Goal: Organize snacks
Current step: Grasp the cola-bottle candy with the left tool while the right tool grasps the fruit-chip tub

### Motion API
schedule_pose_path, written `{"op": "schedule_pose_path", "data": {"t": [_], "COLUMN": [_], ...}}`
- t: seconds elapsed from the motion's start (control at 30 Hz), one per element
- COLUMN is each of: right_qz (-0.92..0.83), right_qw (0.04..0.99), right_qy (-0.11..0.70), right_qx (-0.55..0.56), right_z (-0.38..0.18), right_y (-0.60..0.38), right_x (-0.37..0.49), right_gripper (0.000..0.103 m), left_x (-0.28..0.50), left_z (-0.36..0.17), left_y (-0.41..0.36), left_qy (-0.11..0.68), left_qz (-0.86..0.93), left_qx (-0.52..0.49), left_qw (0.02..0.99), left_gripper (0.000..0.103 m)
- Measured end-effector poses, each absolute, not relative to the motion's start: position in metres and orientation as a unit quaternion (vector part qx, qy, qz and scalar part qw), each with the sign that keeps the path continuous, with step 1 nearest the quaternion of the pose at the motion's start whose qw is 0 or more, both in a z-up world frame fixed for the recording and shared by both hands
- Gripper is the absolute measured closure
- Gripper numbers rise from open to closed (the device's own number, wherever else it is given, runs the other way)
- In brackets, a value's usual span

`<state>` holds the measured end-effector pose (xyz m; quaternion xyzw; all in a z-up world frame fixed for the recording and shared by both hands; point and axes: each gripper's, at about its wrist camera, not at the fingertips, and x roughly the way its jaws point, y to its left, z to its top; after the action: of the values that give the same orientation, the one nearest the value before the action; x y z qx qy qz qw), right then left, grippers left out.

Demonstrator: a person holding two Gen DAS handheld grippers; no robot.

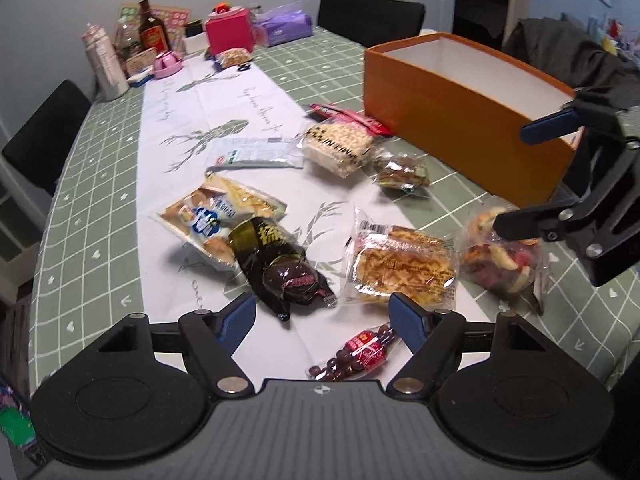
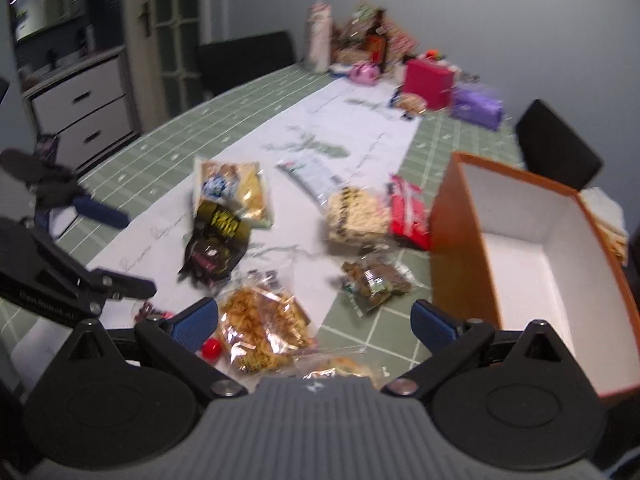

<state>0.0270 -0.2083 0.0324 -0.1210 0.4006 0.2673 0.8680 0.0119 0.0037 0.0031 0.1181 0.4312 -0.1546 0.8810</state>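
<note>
Several wrapped snacks lie on the table runner. A waffle pack (image 1: 404, 268) and a black chocolate pack (image 1: 276, 264) lie just beyond my open, empty left gripper (image 1: 322, 320), and a red bag of dark candies (image 1: 356, 354) lies under it. My right gripper (image 2: 314, 320) is open and empty above the waffle pack (image 2: 262, 328); in the left wrist view it (image 1: 516, 176) hovers over a bag of mixed dried fruit (image 1: 500, 256). An open, empty orange box (image 1: 460, 120) stands at the right, also shown in the right wrist view (image 2: 460, 252).
Farther out lie a bread pack (image 1: 208, 220), a rice-cake pack (image 1: 340, 144), a white-green sachet (image 1: 256, 154), a red packet (image 1: 352, 116) and a small brown snack bag (image 1: 402, 172). Bottles, a pink box (image 1: 230, 32) and purple tissues (image 1: 284, 26) crowd the far end. Black chairs surround the table.
</note>
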Motion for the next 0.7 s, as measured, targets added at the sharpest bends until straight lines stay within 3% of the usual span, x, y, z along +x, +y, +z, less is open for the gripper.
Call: {"op": "schedule_pose_path", "data": {"t": [0.2, 0.33, 0.7], "right_qz": [0.29, 0.292, 0.288], "right_qw": [0.832, 0.817, 0.8], "right_qy": [0.444, 0.474, 0.499], "right_qx": [-0.164, -0.151, -0.167], "right_z": [0.012, -0.008, -0.03], "right_y": [-0.208, -0.214, -0.213], "right_x": [0.047, 0.049, 0.051], "right_gripper": [0.005, 0.02, 0.02], "left_x": [0.021, 0.02, 0.012], "left_z": [-0.006, -0.021, -0.047], "left_y": [0.009, 0.004, -0.013], "left_qy": [0.429, 0.431, 0.428], "left_qz": [-0.198, -0.223, -0.299], "left_qx": [0.123, 0.154, 0.225], "left_qw": [0.873, 0.861, 0.822], "left_gripper": [0.019, 0.02, 0.02]}}
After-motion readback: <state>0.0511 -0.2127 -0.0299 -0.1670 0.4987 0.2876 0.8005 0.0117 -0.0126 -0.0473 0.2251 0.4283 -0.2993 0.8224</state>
